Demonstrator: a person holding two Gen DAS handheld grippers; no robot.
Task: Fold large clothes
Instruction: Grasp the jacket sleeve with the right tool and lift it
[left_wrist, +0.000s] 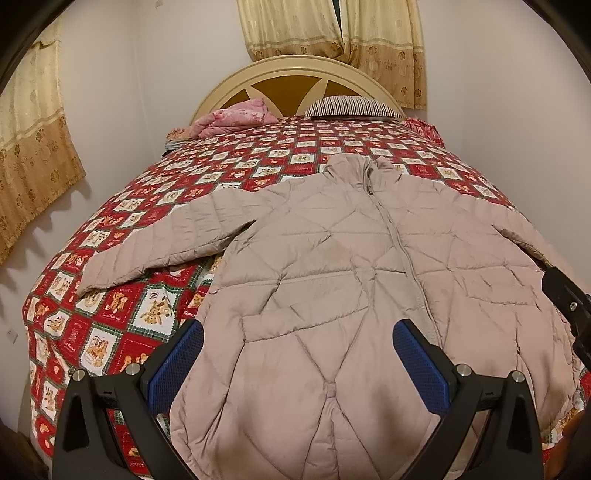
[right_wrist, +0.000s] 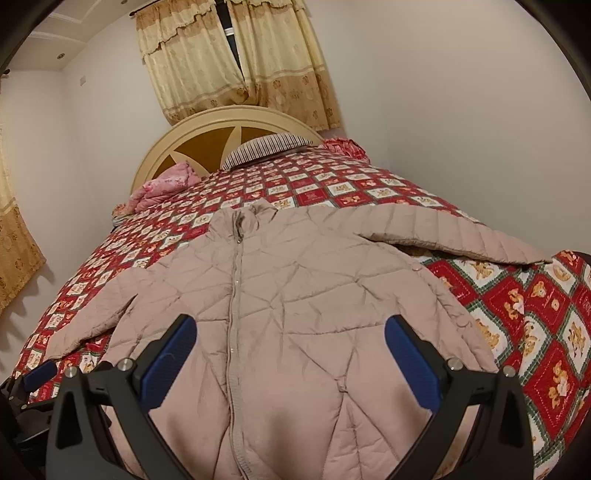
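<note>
Left claw (left_wrist: 299, 354) and right claw (right_wrist: 290, 349) spread, empty, above puffer jacket (left_wrist: 332, 258) hem, spread flat on bed (left_wrist: 122, 317). Folding unstarted; next, pinch sleeve (left_wrist: 162, 240) at 9 o'clock.

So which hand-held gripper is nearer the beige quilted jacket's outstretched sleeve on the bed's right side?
Right. The right hand-held gripper hovers over the beige quilted jacket just left of that sleeve; the left hand-held gripper sits over the jacket's opposite half.

No legible text (quilt (left_wrist: 122, 306) script too small).
</note>
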